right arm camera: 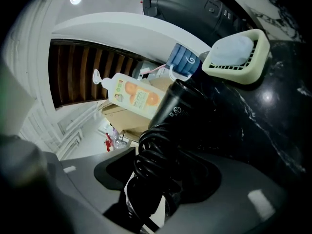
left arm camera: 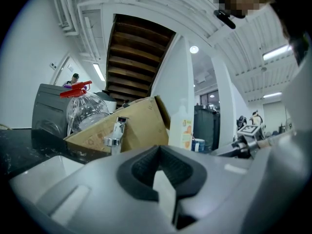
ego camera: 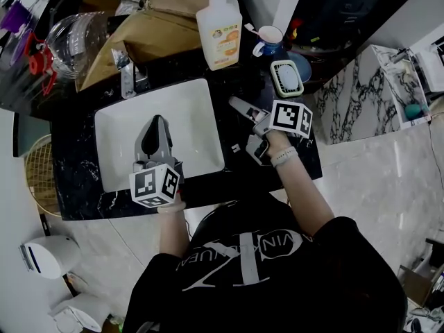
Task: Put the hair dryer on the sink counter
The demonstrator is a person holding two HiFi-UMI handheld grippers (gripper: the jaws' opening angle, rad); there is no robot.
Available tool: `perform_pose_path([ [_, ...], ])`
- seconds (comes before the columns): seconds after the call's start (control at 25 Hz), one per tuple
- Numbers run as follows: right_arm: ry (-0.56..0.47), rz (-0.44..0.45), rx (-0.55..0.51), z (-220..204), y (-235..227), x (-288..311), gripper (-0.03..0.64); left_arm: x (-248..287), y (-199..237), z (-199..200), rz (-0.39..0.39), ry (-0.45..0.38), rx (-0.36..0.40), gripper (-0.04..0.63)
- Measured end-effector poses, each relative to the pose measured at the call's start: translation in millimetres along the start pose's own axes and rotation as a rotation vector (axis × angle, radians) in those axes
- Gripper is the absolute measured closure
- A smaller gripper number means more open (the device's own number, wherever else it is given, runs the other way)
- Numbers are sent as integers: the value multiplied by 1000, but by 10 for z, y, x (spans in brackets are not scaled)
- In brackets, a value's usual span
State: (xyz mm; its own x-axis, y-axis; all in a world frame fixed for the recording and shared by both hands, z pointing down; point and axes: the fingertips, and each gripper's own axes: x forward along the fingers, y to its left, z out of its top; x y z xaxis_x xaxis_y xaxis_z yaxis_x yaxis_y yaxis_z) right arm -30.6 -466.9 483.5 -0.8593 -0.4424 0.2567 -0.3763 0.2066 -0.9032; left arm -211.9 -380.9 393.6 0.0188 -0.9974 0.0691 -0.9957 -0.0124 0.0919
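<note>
Head view: black marbled sink counter (ego camera: 76,165) with a white rectangular basin (ego camera: 201,123) sunk in it and a chrome faucet (ego camera: 128,75) at the far rim. Above the basin, the left gripper (ego camera: 158,125), pointing at the faucet, grey jaws drawn together to a point. Over the counter just right of the basin, the right gripper (ego camera: 237,105), angled toward the back. Behind it, a white pump bottle of soap with an orange label (ego camera: 218,30), a blue-and-white mug (ego camera: 269,44) with a toothbrush in it, and a cream slatted soap dish (ego camera: 286,78) bearing a pale bar. At the back left, a brown cardboard box (ego camera: 149,37) and a clear plastic bottle with a red handle (ego camera: 73,37). Left gripper view: dark pads meeting at their tips, nothing pinched between them; faucet, box and bottle ahead. Right gripper view: jaws spread part-way and clamped on the handle of the black hair dryer (right arm camera: 178,106), wound round with its black coiled cord (right arm camera: 156,165). Barrel aimed toward the pump bottle, over the dark counter near the soap dish; contact with the counter not discernible.
</note>
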Motion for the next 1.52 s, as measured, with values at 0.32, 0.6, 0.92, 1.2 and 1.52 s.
perform_pose_path([
  [0.32,10,-20,1,9,-44,-20,345,-2,-35,21,-15,-6,5,595],
  [0.6,69,-78,-96,-63,-35,-24,294,-8,-47,30,-28,-5,2,595],
  [0.92,199,-194,-254,-218,-129,-128,230,-37,-70,71,-44,-13,0,595],
  [1.2,362,-261,-425,-389,-176,-176,210,-27,-144,85,-74,-17,-2,595],
  [1.52,381,-300,-536,-367,-153,-264,213,-35,-173,130,-89,-28,-12,595],
])
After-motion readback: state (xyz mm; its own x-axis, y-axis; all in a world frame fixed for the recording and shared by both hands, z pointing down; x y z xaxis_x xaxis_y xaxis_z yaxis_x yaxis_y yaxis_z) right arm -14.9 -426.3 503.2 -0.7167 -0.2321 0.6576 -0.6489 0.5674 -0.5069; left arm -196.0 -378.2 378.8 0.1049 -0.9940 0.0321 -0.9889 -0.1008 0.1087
